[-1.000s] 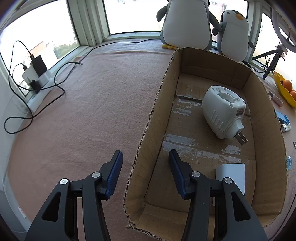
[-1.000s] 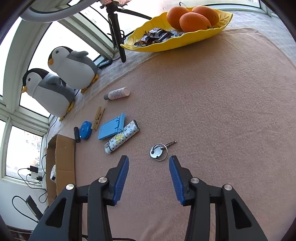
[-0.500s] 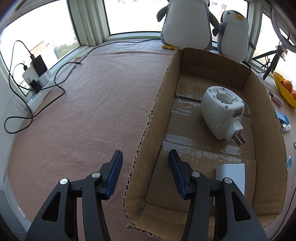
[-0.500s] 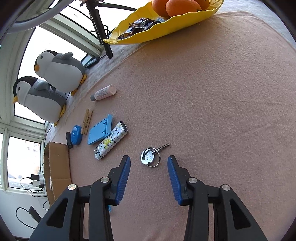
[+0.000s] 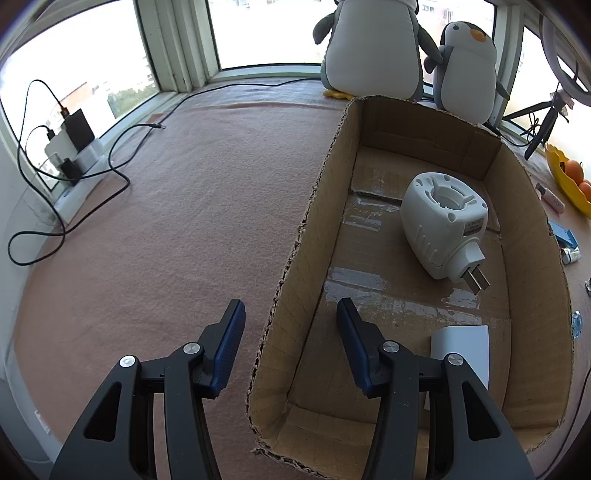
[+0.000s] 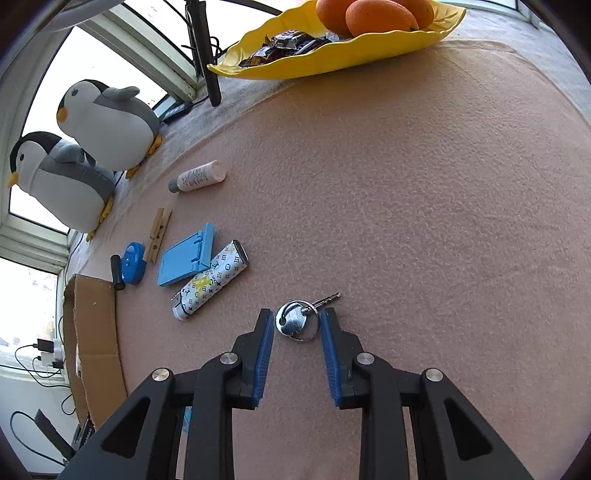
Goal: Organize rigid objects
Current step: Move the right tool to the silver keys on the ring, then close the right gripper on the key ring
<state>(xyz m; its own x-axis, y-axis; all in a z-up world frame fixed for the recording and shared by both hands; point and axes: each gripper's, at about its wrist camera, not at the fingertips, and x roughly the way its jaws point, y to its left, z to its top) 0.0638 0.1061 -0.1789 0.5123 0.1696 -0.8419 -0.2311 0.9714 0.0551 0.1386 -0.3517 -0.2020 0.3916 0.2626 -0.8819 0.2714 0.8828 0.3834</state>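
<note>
Key on its ring (image 6: 297,321), flat on the pink surface (image 6: 443,221), right between the blue fingers (image 6: 266,343) of the right gripper (image 6: 297,314). Ring just beside the left pad and just beside the right pad, with a thin gap on each side as far as can be seen; key blade sticking out past the fingertips, towards upper right. Fingers just been closing in on it, still a little spread, not yet pinching.

In the same view, from left: edge of the cardboard box (image 6: 92,325), then a small black cylinder (image 6: 117,273), a round blue item (image 6: 133,262), a wooden clothespin (image 6: 158,234), a flat blue stand (image 6: 183,262) and a patterned tube (image 6: 212,280) touching the stand, all well to the left of the key. Further back a white bottle (image 6: 199,176) lying on its side, two plush penguins (image 6: 107,122), and a yellow dish (image 6: 369,51) with oranges (image 6: 380,18).

In the left wrist view, from left: chargers with black cables (image 5: 70,147) by the window. Left gripper (image 5: 290,302) with fingers spread wide, astride the left wall of the box, one finger outside and one inside, neither touching the cardboard. Inside the box a white plug-in device (image 5: 443,229) on its side, prongs pointing lower right, and nearer a flat white block (image 5: 461,347), partly hidden behind the right finger.
</note>
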